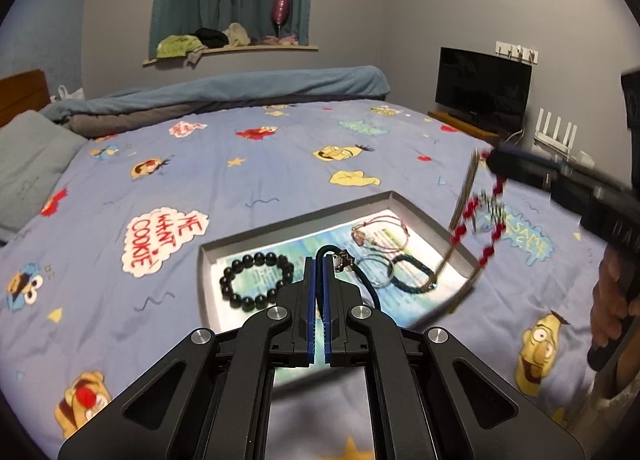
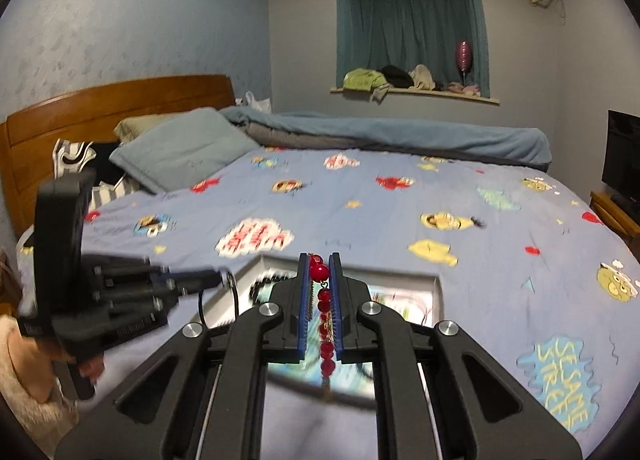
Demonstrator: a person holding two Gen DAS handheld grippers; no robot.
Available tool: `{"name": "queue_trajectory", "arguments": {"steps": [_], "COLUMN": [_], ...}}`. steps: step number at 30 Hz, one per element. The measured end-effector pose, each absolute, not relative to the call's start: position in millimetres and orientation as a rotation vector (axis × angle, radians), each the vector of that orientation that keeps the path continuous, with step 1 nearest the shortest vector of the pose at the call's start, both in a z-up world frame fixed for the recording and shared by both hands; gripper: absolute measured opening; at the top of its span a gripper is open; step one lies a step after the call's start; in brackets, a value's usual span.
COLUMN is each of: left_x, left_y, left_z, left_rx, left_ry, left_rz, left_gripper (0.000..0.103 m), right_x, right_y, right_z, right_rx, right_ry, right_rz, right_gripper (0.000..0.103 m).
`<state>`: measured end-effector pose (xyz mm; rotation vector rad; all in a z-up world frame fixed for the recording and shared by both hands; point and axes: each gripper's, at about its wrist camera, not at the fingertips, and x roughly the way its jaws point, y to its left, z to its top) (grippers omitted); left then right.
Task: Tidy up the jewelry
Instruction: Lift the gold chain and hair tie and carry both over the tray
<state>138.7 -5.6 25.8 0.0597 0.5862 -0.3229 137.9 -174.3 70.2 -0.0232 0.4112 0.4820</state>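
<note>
My left gripper (image 1: 319, 260) is shut on a dark cord (image 1: 366, 284) with a small metal clasp, held just above an open grey tray (image 1: 208, 272) on the bed. In the tray lie a black bead bracelet (image 1: 256, 276), a pink cord bracelet (image 1: 378, 234), a silver ring (image 1: 380, 272) and a dark braided bracelet (image 1: 416, 274). My right gripper (image 2: 320, 260) is shut on a red bead necklace (image 2: 320, 272) with gold chain. That necklace (image 1: 460, 228) dangles blurred over the tray's right corner from the right gripper (image 1: 494, 159). The left gripper (image 2: 222, 276) shows at the left with its cord (image 2: 202, 308) hanging.
The tray (image 2: 436, 292) rests on a blue cartoon-print bedsheet (image 1: 280, 163). A grey pillow (image 1: 32, 163) and rolled blanket (image 1: 240, 87) lie at the bed's far side, against a wooden headboard (image 2: 120, 107). A television (image 1: 480, 87) stands on the right. A person's hand (image 1: 612, 300) holds the right gripper.
</note>
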Motion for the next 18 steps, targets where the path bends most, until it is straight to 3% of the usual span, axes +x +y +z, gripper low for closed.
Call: {"name": "queue_trajectory", "arguments": {"steps": [18], "left_x": [263], "left_y": [-16], "left_z": [-34], "left_rx": [-0.011], "left_ry": [0.797], "left_rz": [-0.326], "left_gripper": [0.004], "right_x": [269], "right_y": [-146], "right_z": [9], "right_rx": [0.033], "right_ry": [0.547], "right_rz": [0.449], "right_gripper": [0.009]}}
